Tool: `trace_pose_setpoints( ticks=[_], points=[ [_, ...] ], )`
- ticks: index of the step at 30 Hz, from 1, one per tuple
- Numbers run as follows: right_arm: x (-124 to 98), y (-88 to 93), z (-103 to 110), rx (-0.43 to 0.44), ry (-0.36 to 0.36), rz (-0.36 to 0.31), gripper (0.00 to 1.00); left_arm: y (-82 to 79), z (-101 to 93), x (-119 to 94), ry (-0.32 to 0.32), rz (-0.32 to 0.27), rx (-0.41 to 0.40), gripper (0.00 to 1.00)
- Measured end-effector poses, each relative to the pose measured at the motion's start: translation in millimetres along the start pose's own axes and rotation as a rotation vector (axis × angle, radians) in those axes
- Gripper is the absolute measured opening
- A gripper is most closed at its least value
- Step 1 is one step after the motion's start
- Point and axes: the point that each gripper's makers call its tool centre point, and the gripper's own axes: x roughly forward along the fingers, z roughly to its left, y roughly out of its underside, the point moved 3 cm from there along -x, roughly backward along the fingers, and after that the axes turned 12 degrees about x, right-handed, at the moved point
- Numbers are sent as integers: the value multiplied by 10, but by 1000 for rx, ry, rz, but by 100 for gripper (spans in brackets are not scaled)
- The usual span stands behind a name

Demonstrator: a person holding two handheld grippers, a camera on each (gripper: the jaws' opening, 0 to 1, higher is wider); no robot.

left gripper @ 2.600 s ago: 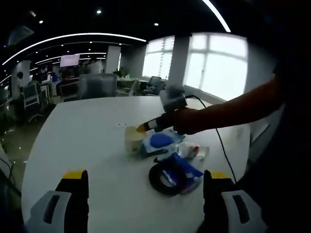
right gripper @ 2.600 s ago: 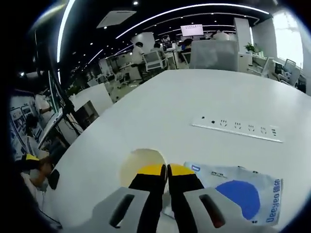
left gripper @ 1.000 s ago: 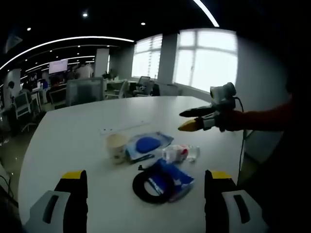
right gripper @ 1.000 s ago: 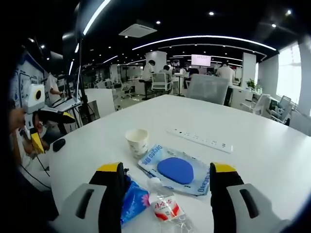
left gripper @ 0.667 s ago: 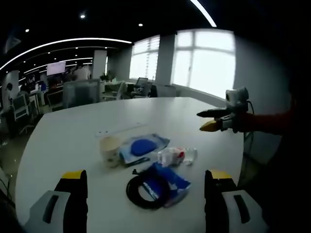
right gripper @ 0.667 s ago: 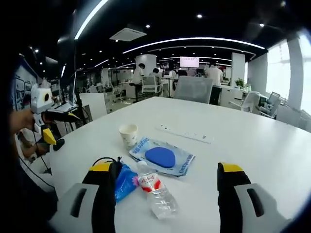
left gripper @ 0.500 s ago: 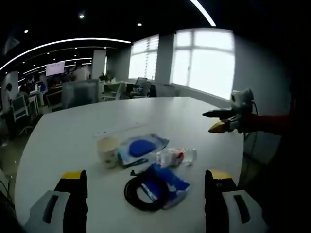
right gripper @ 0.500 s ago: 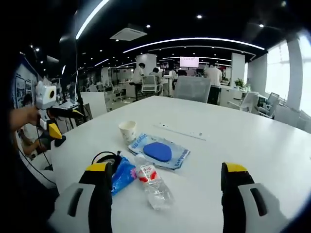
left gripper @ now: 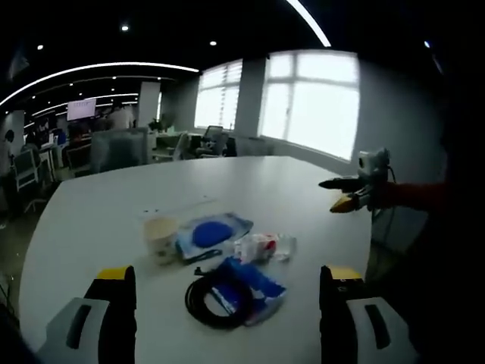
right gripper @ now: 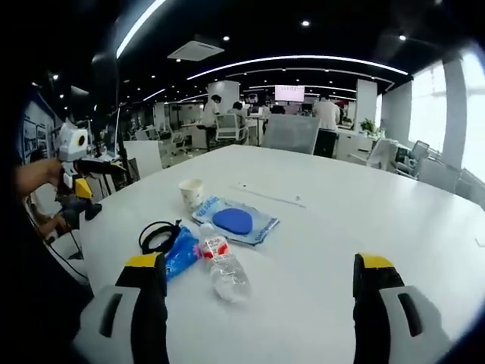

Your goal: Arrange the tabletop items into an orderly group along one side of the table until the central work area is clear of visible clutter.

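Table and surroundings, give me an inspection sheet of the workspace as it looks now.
Surface: white table, round-edged, mostly bare.
Job's things: paper cup, upright; blue-print pouch flat beside it; bottle on its side; blue packet overlapping the coiled black cable. All grouped together.
Clutter: nothing seen apart from that group.
Grippers: left gripper and right gripper both open, holding nothing, held back from the items.
Cables: coiled cable on the table; power strip beyond the pouch.
Surroundings: open office, chair at the far edge, people in the distance, bright windows.
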Motion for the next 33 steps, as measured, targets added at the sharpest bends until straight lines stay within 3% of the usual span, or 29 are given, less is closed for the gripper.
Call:
trace_pose_setpoints(
  ticks=[4, 10, 15, 25, 29, 33],
  points=[
    [34, -46, 15, 22, -26, -16, 100, 17, 4, -14, -5, -6, -6, 100],
    [146, -27, 69, 4, -58, 24, 98, 21, -43, -6, 6, -4, 3, 99],
    [363, 63, 235, -90, -137, 127, 89, 3, -70, 2, 4, -9, 0, 99],
    [849, 223, 447, -148, -268, 259, 72, 17, -114, -68, -3, -13, -11, 97],
    [1071, 379, 494, -178, -300, 340, 67, 71, -85, -139, -14, -16, -20, 95],
    [1278, 407, 532, -198, -297, 333, 61, 124, -91, -166, -17, 0, -17, 95]
  ],
)
